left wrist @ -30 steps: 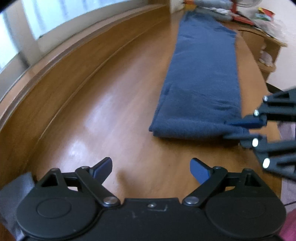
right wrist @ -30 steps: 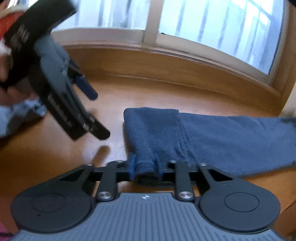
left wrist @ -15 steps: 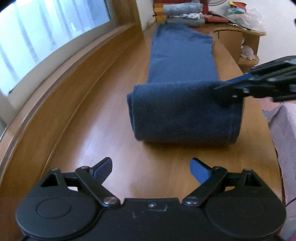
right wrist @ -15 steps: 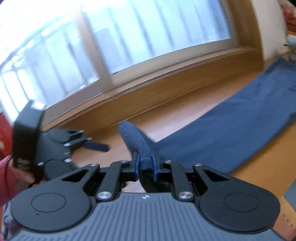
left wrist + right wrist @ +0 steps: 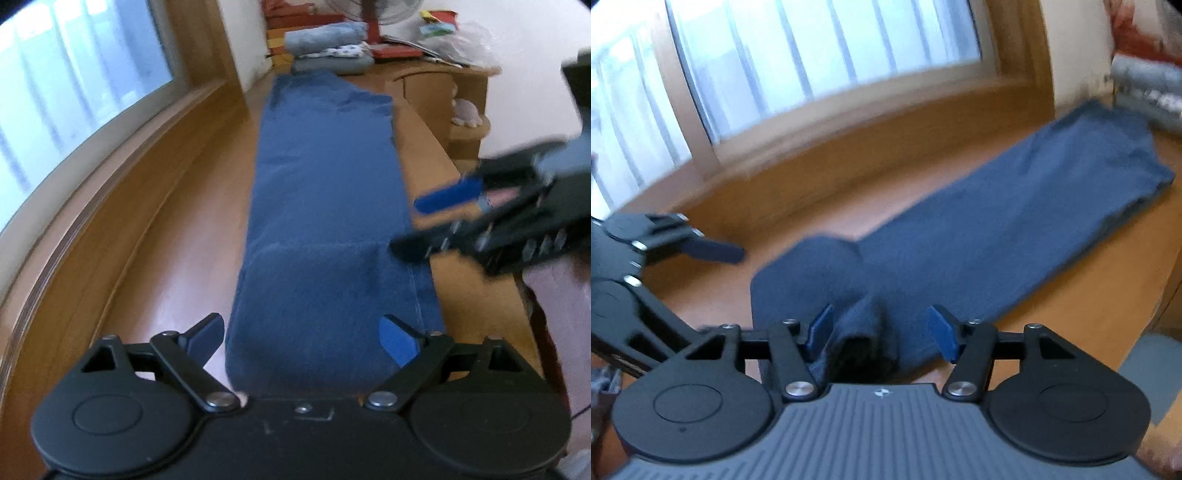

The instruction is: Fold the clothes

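Observation:
A long dark blue garment (image 5: 325,177) lies along the wooden table (image 5: 166,236), its near end folded back over itself (image 5: 314,288). My left gripper (image 5: 303,338) is open, its fingers on either side of the folded near end. My right gripper (image 5: 882,330) is open; a raised bit of the blue cloth (image 5: 864,325) sits loose between its fingers. The right gripper also shows in the left wrist view (image 5: 443,214) at the garment's right edge. The left gripper shows in the right wrist view (image 5: 713,249), beside the fold (image 5: 809,273).
A window with a wooden sill (image 5: 103,155) runs along the table's left side. Folded clothes (image 5: 328,48) are stacked at the far end, beside a fan base and a wooden shelf unit (image 5: 443,96). The table's right edge (image 5: 476,302) is close to the garment.
The right gripper carried the garment's end over and laid it down, then opened and let go. The left gripper moved forward to the folded end, staying open.

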Demonstrator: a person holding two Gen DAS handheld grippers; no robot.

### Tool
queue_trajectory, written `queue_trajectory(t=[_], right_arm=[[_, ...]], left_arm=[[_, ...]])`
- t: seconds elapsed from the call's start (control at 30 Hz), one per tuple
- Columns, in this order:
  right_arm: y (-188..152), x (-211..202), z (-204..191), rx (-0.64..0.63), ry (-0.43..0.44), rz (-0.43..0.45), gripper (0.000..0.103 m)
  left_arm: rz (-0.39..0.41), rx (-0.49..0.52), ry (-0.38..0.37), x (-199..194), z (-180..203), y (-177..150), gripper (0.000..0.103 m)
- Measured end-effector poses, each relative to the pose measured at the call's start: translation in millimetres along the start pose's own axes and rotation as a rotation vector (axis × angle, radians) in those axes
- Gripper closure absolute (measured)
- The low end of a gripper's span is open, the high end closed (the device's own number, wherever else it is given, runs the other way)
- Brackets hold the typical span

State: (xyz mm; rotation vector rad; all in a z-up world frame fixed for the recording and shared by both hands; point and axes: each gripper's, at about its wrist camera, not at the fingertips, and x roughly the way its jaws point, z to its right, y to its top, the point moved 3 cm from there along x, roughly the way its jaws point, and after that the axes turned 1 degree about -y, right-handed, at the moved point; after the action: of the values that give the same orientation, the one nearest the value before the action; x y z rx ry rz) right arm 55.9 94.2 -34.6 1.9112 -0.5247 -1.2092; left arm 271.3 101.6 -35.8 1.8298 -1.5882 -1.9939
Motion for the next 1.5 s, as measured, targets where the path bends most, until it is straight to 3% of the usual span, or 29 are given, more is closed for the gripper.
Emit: queue_trajectory(t=[0.13, 0.17, 0.3, 0.47, 0.63, 0.67, 0.73, 0.8, 0.83, 0.97, 1.0, 1.03, 1.1, 1.2, 1.37, 1.5], right_arm=[[13.1, -8.0, 23.7, -0.013, -0.074, 0.02, 0.042], [17.6, -8.0, 28.7, 0.006, -0.057, 0.021, 0.043], [41.0, 13.0, 27.5, 0.062, 0.182, -0.025, 0.041], [49.8, 71.7, 0.1, -0.134, 0.284, -0.196, 0.041], [37.4, 79.1, -26.6, -0.333, 0.322, -0.214, 0.041], [35.0, 79.7, -30.4, -0.35, 0.32, -0.22, 0.044], [28.9, 72.4, -40.1, -0.378, 0.318, -0.227, 0.077], [28.1, 62.9, -48.3, -0.388, 0.299, -0.21, 0.087], [28.6, 56.8, -54.0, -0.376, 0.307, -0.209, 0.087], [27.5, 27.0, -91.9, -0.355, 0.465, -0.251, 0.077], [24.1, 19.7, -99.1, -0.347, 0.499, -0.253, 0.068], [20.7, 12.3, -106.4, -0.338, 0.533, -0.255, 0.05], [14.0, -2.2, -117.7, -0.321, 0.586, -0.251, 0.036], [5.1, -14.3, -115.4, -0.328, 0.533, -0.211, 0.036], [-8.5, -1.6, -108.1, -0.31, 0.321, -0.226, 0.036], [-18.5, -6.6, -116.8, -0.289, 0.317, -0.209, 0.036]], left_arm=[[-0.035, -0.021, 0.026, 7.2, -0.6, 0.3, 0.013], [-0.036, -0.039, 0.029, 4.7, -0.8, -0.7, 0.013], [-0.067, -0.087, 0.095, -2.0, 3.1, -9.8, 0.013], [-0.111, -0.208, 0.125, -10.0, 4.5, -24.5, 0.013], [-0.132, -0.313, 0.156, -15.4, -0.1, -36.0, 0.013], [-0.139, -0.33, 0.168, -16.9, -1.3, -39.5, 0.013], [-0.146, -0.358, 0.189, -25.4, -3.1, -48.7, 0.013], [-0.157, -0.387, 0.201, -37.7, -5.1, -59.9, 0.013], [-0.161, -0.399, 0.202, -45.0, -5.3, -66.8, 0.013], [-0.187, -0.44, 0.198, -70.8, -2.4, -98.0, 0.013], [-0.194, -0.444, 0.196, -75.3, -2.0, -104.9, 0.013], [-0.2, -0.445, 0.191, -80.3, -0.1, -112.5, 0.013], [-0.204, -0.444, 0.179, -85.9, 1.6, -123.0, 0.013], [-0.201, -0.44, 0.153, -89.5, 2.8, -135.8, 0.013], [-0.186, -0.425, 0.131, -88.4, 2.1, -140.9, 0.013], [-0.177, -0.42, 0.12, -90.0, 3.5, -145.8, 0.013]])
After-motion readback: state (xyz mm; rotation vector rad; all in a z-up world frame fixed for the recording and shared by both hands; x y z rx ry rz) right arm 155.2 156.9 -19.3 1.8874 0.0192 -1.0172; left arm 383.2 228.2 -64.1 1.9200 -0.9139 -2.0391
